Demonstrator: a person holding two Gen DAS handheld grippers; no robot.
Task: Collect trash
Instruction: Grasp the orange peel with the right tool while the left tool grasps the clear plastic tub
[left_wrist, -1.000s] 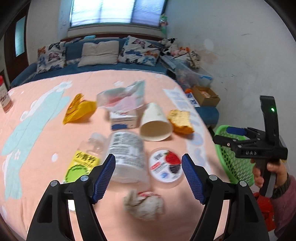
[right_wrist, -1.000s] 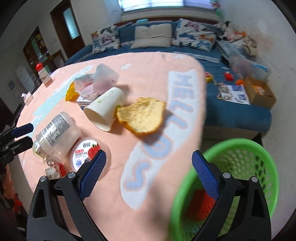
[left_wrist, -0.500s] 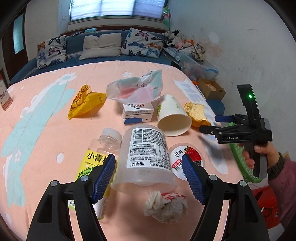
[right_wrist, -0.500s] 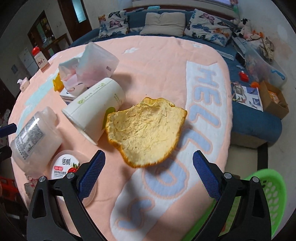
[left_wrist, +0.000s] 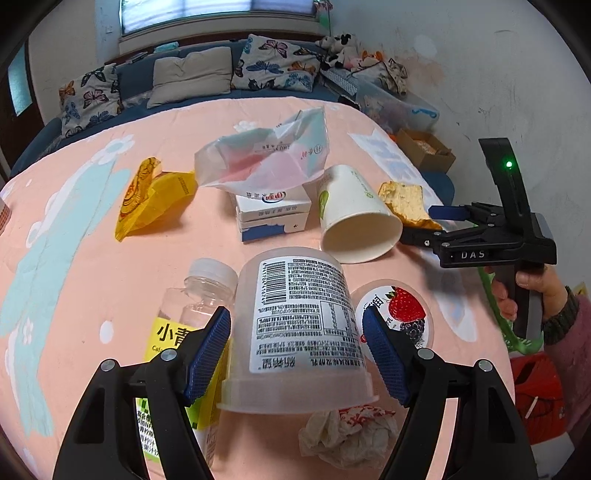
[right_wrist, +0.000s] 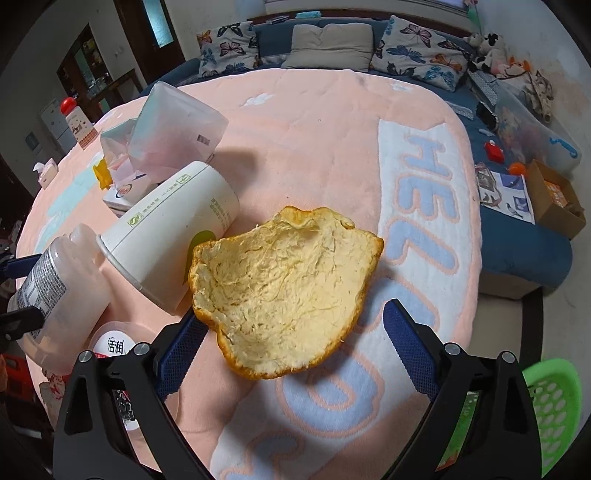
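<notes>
While both jaws gape: orange peel (right_wrist: 284, 291) between right, plastic cup (left_wrist: 299, 328) between left.

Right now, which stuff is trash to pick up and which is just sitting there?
Trash to collect:
orange peel
paper cup
clear tub
crumpled tissue
yellow wrapper
green basket, which receives it

Just lying about:
pillows
cardboard box
</notes>
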